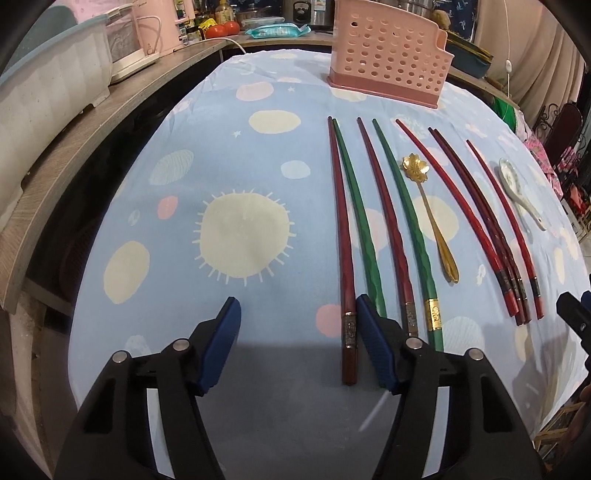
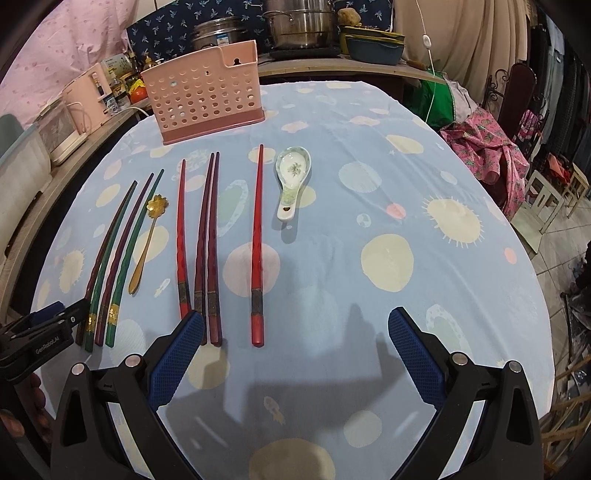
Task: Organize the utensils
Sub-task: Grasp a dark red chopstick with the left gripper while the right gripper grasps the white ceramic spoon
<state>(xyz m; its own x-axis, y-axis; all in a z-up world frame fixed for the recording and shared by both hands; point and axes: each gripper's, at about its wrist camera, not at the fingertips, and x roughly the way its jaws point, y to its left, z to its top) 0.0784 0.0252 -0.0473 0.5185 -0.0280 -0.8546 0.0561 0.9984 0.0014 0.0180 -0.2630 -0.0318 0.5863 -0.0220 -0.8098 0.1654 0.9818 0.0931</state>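
Observation:
Several chopsticks lie side by side on the blue patterned tablecloth [image 1: 184, 229]: dark red ones, green ones [image 1: 402, 221] and a red group [image 2: 207, 240]. Among them lies a gold flower spoon [image 1: 432, 214], and a white ceramic spoon [image 2: 291, 177] lies to their right. A pink perforated holder [image 1: 388, 55] stands at the far end. My left gripper [image 1: 297, 312] is open; the leftmost dark red chopstick [image 1: 341, 240] ends between its fingers, close to the right one. My right gripper [image 2: 295, 319] is open, with the end of a single red chopstick [image 2: 257, 240] lying between its fingers.
A wooden counter [image 1: 74, 147] with a grey bin and pink appliances runs along the left. Steel pots [image 2: 299, 26] stand behind the holder. Chairs and pink cloth [image 2: 491, 144] crowd the right side. The tablecloth's right half [image 2: 424, 221] carries nothing.

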